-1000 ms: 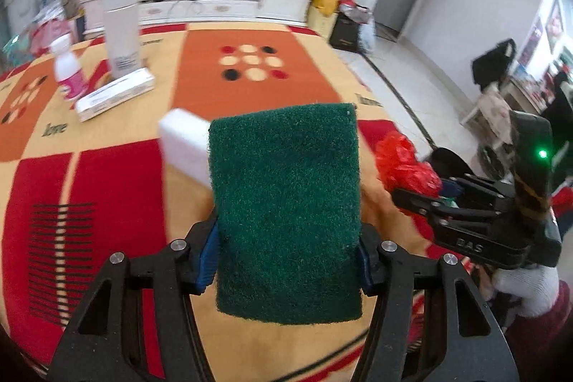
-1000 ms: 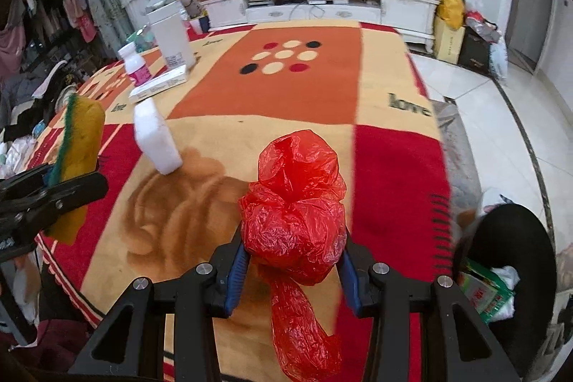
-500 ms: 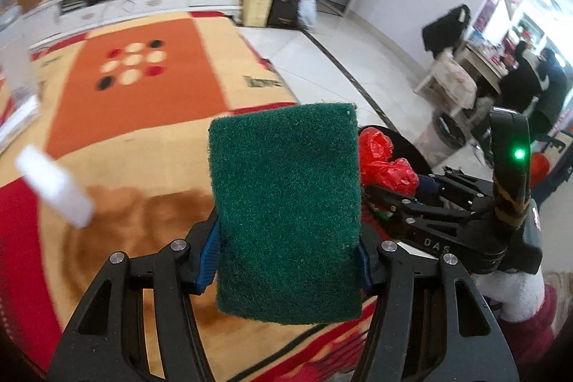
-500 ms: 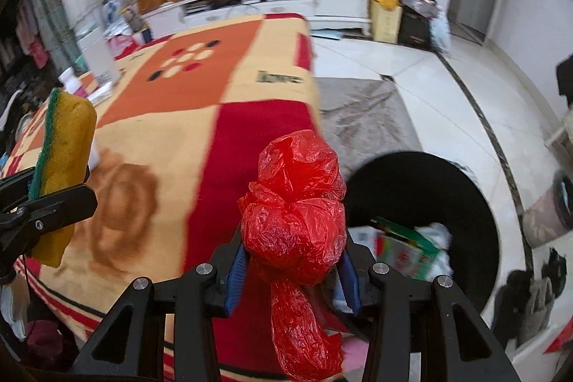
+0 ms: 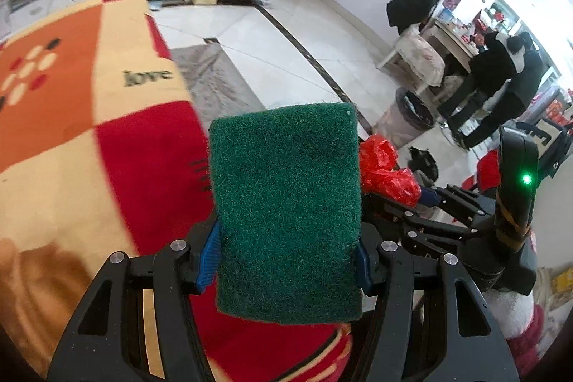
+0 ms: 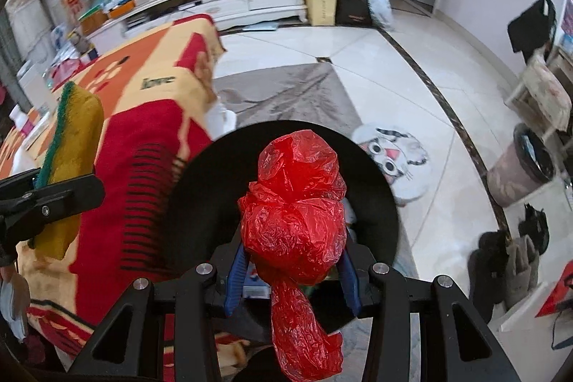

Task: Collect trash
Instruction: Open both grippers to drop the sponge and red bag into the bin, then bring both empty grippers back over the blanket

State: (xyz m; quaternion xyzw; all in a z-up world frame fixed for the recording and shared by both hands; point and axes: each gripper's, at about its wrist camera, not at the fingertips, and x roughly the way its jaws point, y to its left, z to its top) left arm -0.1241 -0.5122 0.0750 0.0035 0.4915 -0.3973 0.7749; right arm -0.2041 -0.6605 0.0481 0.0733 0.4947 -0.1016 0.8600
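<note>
My right gripper [image 6: 292,278] is shut on a crumpled red plastic bag [image 6: 293,221], held directly over the round black trash bin [image 6: 200,203] that stands on the floor beside the table. My left gripper [image 5: 286,260] is shut on a scouring sponge [image 5: 286,213], green face toward the camera. In the right wrist view that sponge [image 6: 73,163] shows its yellow side at the left, above the table's edge. The left wrist view shows the red bag [image 5: 386,170] and the right gripper [image 5: 426,199] just to the right of the sponge.
The table under a red, orange and cream cloth [image 6: 143,138] lies left of the bin. A grey mat [image 6: 286,95] and a cat-face mat [image 6: 394,156] lie on the tiled floor. A second bin [image 6: 519,170], chairs and persons [image 5: 501,77] are at the right.
Both grippers have swung to the right, off the table toward the floor. The black bin has come under the red bag. Both grips are unchanged.
</note>
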